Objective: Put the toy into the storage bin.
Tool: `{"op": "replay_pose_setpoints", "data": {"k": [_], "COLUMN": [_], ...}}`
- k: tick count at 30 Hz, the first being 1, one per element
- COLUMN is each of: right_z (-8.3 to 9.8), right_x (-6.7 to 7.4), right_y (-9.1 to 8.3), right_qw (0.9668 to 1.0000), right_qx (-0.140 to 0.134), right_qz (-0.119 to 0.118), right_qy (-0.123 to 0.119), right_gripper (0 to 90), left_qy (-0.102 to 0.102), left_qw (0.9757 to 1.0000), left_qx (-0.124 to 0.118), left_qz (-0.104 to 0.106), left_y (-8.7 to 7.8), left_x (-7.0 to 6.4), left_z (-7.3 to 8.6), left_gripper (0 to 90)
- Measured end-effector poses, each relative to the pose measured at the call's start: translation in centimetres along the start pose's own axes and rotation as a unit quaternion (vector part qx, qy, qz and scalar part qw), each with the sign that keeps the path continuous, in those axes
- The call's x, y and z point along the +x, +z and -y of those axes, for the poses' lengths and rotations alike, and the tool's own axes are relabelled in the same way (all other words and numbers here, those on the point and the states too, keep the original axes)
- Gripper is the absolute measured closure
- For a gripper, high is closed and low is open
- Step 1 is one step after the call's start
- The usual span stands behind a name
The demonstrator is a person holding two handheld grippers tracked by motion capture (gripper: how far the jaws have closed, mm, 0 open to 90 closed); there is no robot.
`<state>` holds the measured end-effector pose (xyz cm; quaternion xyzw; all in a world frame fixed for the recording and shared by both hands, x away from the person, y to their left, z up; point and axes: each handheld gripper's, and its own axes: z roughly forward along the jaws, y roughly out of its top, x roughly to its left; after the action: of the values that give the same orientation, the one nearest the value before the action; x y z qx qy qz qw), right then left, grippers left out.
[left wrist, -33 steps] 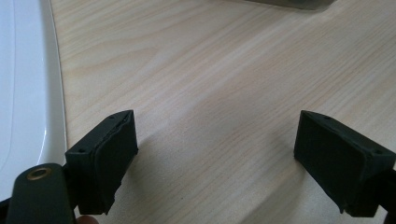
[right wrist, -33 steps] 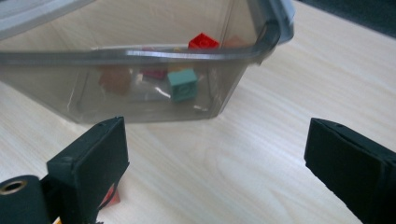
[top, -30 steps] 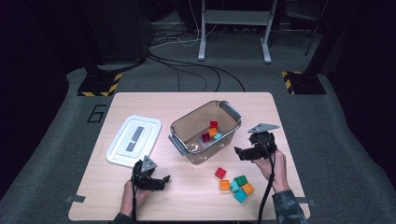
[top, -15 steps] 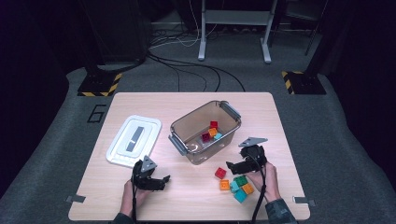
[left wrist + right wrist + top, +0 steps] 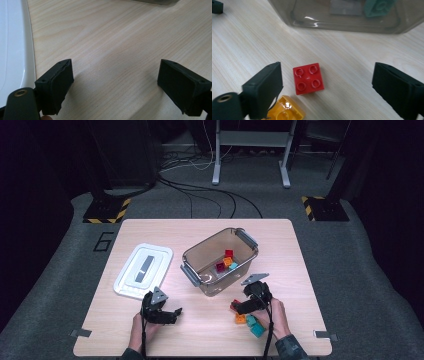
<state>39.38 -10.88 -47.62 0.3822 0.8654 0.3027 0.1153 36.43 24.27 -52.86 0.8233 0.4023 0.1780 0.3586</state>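
A red four-stud brick (image 5: pixel 308 78) lies flat on the wooden table between the jaws of my right gripper (image 5: pixel 327 82), touching neither pad. The jaws have just been closing and still stand wide apart. An orange brick (image 5: pixel 284 111) sits just beside the left jaw. In the high view the right gripper (image 5: pixel 239 307) hangs low over the loose red (image 5: pixel 234 304), orange (image 5: pixel 240 318) and teal (image 5: pixel 256 327) bricks. My left gripper (image 5: pixel 176 315) rests open at the table's front left, with bare wood between its jaws (image 5: pixel 115 75).
A clear plastic bin (image 5: pixel 212 285) with several coloured bricks (image 5: pixel 226 261) stands mid-table, its wall (image 5: pixel 342 23) just beyond the red brick. Its white lid (image 5: pixel 143 270) lies to the left, close beside the left gripper (image 5: pixel 12 45). The table's front edge (image 5: pixel 200 354) is near both hands.
The right gripper has come down and leftward from beside the bin to just over the loose bricks. The left hand has stayed put.
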Motion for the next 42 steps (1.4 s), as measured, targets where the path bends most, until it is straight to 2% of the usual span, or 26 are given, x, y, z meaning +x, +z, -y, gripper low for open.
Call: {"op": "replay_pose_setpoints", "data": {"k": [6,11,16,20,25,29,42], "right_z": [-0.2,-0.4,-0.3,-0.2,-0.2,-0.1,0.2], "right_x": [0.7,1.0,1.0,1.0,0.8,0.5,-1.2], "right_y": [1.2,1.8,2.3,2.4,2.4,1.9,0.1], "right_qw": [0.9993,0.9987,0.9981,0.9978,0.9981,0.9988,0.9999], "right_qx": [0.026,0.041,0.053,0.059,0.055,0.044,0.015], "right_qz": [-0.010,-0.013,-0.014,-0.013,-0.010,-0.013,0.003], "right_qy": [-0.024,-0.029,-0.028,-0.027,-0.028,-0.019,0.005], "right_gripper": [26.5,42.2,48.0,57.2,58.3,58.4,58.4], "left_qy": [0.000,0.000,0.000,-0.003,-0.003,-0.003,-0.003], "left_qw": [1.0000,1.0000,1.0000,1.0000,1.0000,1.0000,1.0000], "left_qx": [0.000,0.001,0.001,-0.003,-0.003,-0.002,-0.004], "left_qz": [0.000,-0.001,-0.001,-0.002,-0.002,-0.001,-0.003], "left_y": [0.0,0.0,0.0,0.0,0.0,0.0,0.0], "left_x": [0.0,0.0,0.0,-0.1,-0.1,-0.1,-0.1], "left_z": [0.0,0.0,0.0,0.0,0.0,0.0,0.0], "left_gripper": [13.0,13.0,13.0,13.0,13.0,13.0,13.0]}}
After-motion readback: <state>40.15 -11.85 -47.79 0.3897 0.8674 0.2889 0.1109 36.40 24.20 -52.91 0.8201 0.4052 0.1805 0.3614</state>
